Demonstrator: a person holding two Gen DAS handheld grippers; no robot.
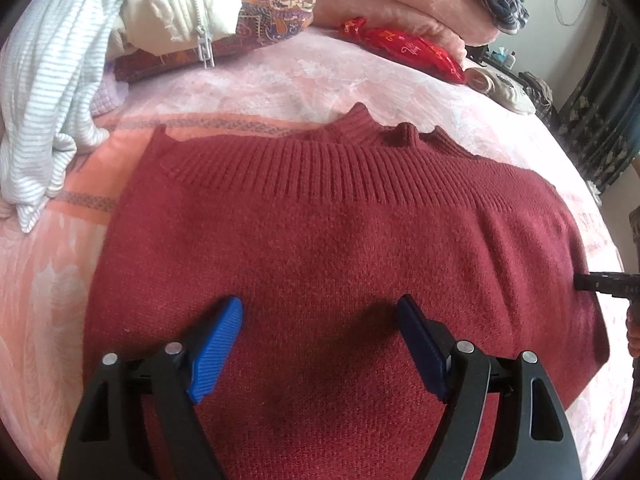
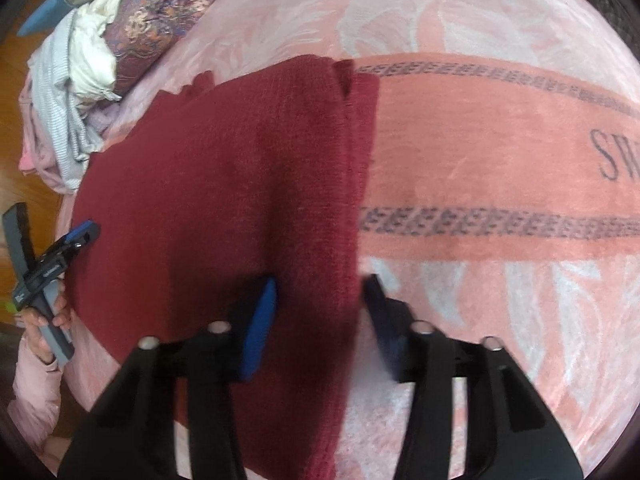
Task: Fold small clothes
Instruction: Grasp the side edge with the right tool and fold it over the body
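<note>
While the dark red knitted sweater (image 1: 328,248) is lying spread flat on the pink blanket (image 1: 44,280) covering the bed, the left gripper (image 1: 320,316) is hovering over the middle of the knit, its blue pads standing wide apart and gripping nothing. The right gripper (image 2: 320,292) is sitting astride the sweater's folded side edge, one blue pad (image 2: 260,328) over the wool, the other over the blanket; the jaws are standing partly open, and the blur is making it impossible to tell whether they are pinching the edge. A striped white garment (image 1: 44,92) is lying heaped at the far left.
</note>
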